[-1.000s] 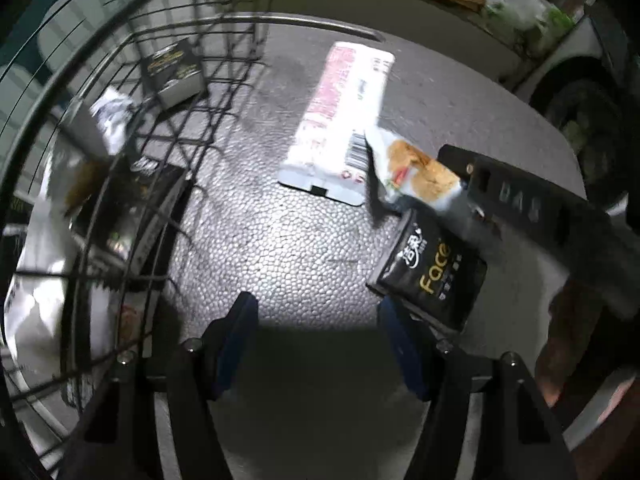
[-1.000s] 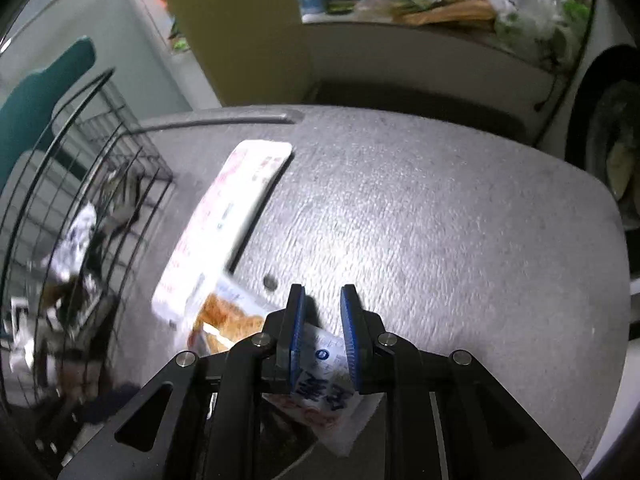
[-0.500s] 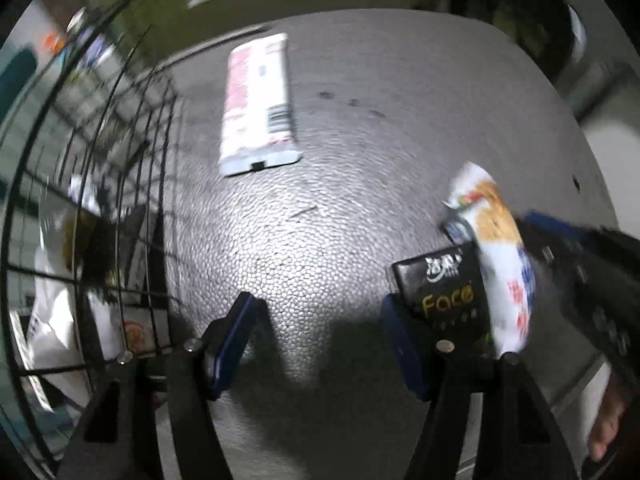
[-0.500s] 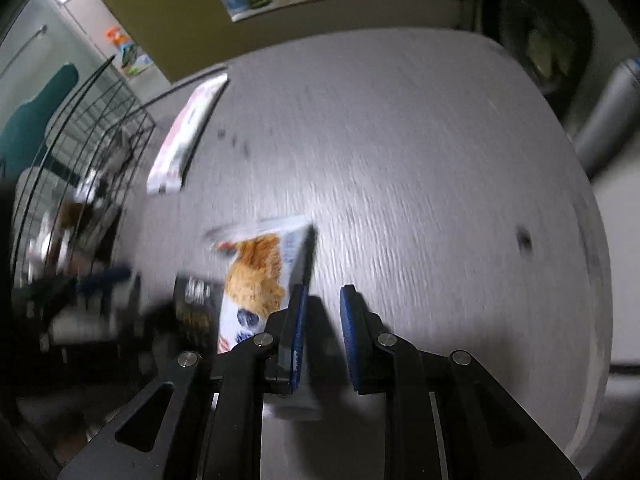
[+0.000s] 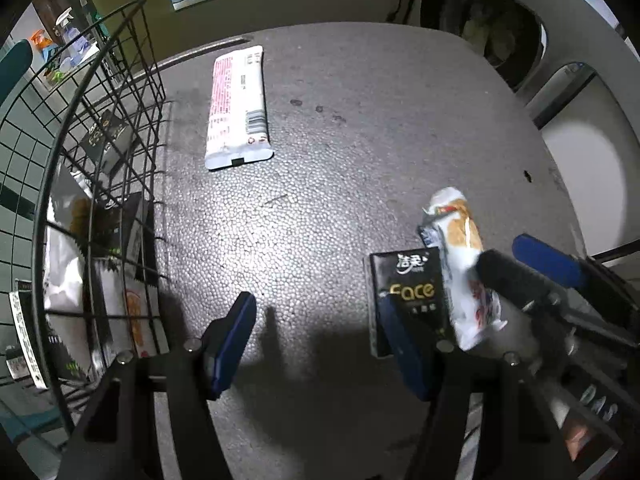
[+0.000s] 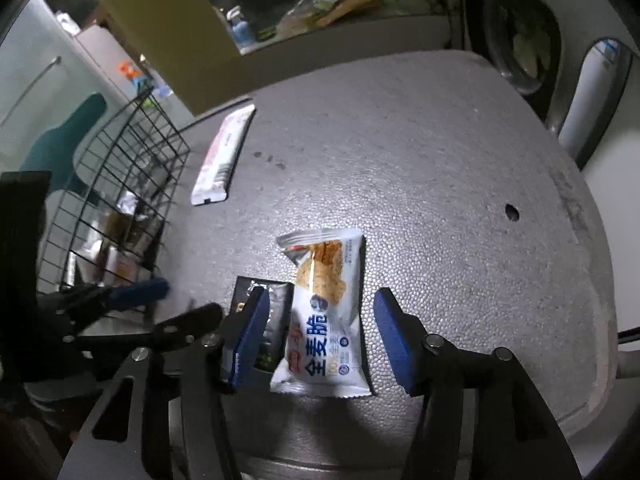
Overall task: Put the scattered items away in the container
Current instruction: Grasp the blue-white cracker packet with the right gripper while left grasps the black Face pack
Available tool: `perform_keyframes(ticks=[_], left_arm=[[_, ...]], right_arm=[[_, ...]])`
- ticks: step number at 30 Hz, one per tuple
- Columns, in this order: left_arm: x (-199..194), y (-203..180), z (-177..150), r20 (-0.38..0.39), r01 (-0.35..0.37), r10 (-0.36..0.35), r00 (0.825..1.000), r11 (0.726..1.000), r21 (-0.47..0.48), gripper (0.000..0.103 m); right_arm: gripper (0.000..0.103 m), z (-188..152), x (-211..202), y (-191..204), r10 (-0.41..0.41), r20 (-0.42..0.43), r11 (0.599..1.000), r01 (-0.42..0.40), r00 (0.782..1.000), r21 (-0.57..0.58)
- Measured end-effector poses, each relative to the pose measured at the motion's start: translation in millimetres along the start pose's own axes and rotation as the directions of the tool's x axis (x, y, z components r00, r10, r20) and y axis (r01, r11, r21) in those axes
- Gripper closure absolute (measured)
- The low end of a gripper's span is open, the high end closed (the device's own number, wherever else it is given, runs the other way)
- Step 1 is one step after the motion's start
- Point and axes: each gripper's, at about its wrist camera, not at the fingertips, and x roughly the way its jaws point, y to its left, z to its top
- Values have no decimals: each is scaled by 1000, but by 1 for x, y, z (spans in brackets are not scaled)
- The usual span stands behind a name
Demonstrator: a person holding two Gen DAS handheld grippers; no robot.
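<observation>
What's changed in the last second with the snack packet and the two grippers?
The right gripper carried the snack packet away from the long white packet to beside the black tissue pack; its jaws have just been opening, and the packet lies between them, released. The left gripper stayed open and empty; the wire basket is unchanged.

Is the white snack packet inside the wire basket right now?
No, the white snack packet lies on the grey table, apart from the wire basket.

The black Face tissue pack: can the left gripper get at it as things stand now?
Probably yes. The black Face tissue pack lies flat on the table beside the left gripper, whose jaws are open and empty. The snack packet leans over one edge, and the right gripper crowds that side.
</observation>
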Motion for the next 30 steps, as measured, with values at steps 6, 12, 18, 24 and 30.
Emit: perform_keyframes(ticks=[6,12,18,24,30], left_arm=[[-3,4,7,-13,-9,9,1000,1000,-14,33],[-6,6,-2,-16,-13,12,1000,1000,-15,33],[-11,4,-5,-19,27,-27,999,999,-31,33],[-6,-22,13,0,55,-55,999,998,-3,32],[14,-39,23,-38,57,-56,998,998,34,32]], right_arm=[[48,-2,17,0,-42,-28,999,41,999,-32],[48,-5,29,4,-50,-53,997,47,997,-65],[68,-7,22,-5,-101,-45,991,97,994,-87],[68,-11,11,-30,-128,-46,990,125,991,-61],[68,-11,7,-41,-131,-41,991,129,991,-45]])
